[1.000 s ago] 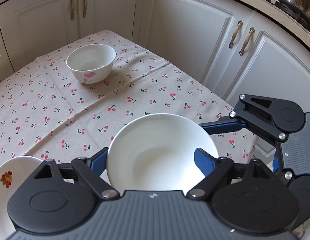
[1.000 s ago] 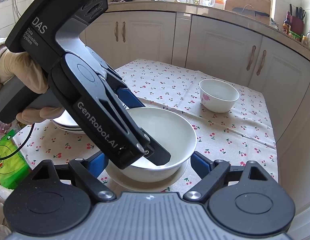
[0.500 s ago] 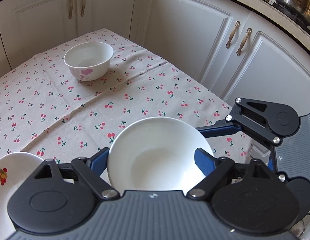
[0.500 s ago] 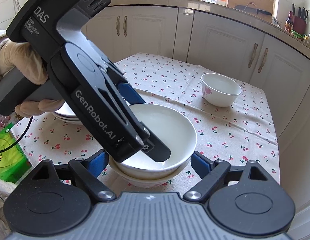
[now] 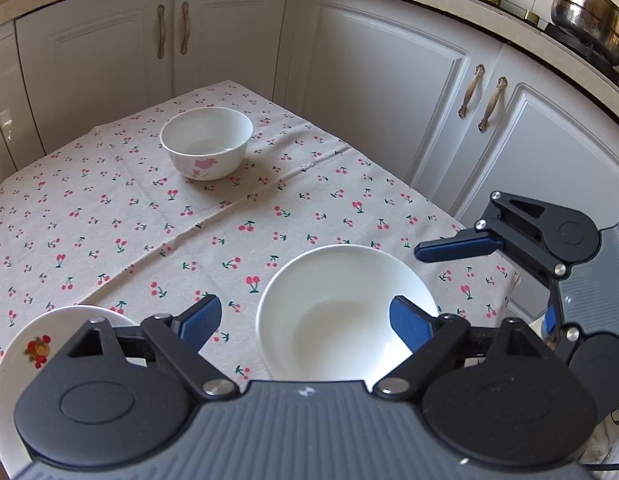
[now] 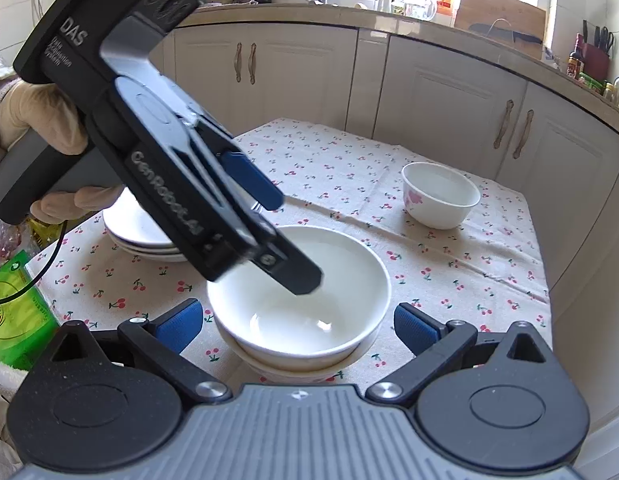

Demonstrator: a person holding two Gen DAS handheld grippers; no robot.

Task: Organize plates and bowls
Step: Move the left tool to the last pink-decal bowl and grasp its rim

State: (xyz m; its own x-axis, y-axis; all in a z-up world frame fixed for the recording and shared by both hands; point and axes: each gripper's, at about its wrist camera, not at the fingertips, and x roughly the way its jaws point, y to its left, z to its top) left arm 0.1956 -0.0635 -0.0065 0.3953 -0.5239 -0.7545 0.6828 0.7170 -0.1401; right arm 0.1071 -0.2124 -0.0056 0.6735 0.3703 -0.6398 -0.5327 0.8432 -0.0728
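A plain white bowl [image 6: 299, 300] sits nested in a second bowl [image 6: 293, 372] on the cherry-print tablecloth [image 6: 449, 276]. My right gripper [image 6: 297, 326] straddles it from the near side; its jaws are opening and both blue pads stand clear of the bowl's sides. My left gripper [image 6: 289, 240] reaches in from the left, jaws opening, one finger down inside the bowl and the other outside above the rim. In the left wrist view the same bowl [image 5: 345, 312] lies between my left gripper's [image 5: 305, 320] pads, the left pad well off the rim.
A small bowl with a pink flower [image 6: 439, 194] stands at the far right of the table. A stack of white plates [image 6: 137, 232] is on the left, behind a gloved hand [image 6: 33, 116]. A green packet [image 6: 17, 312] lies at the left edge. White cabinets surround the table.
The left jaws have spread and the left pad has come away from the bowl's rim. The right jaws have widened off the bowl, which now rests in the lower bowl.
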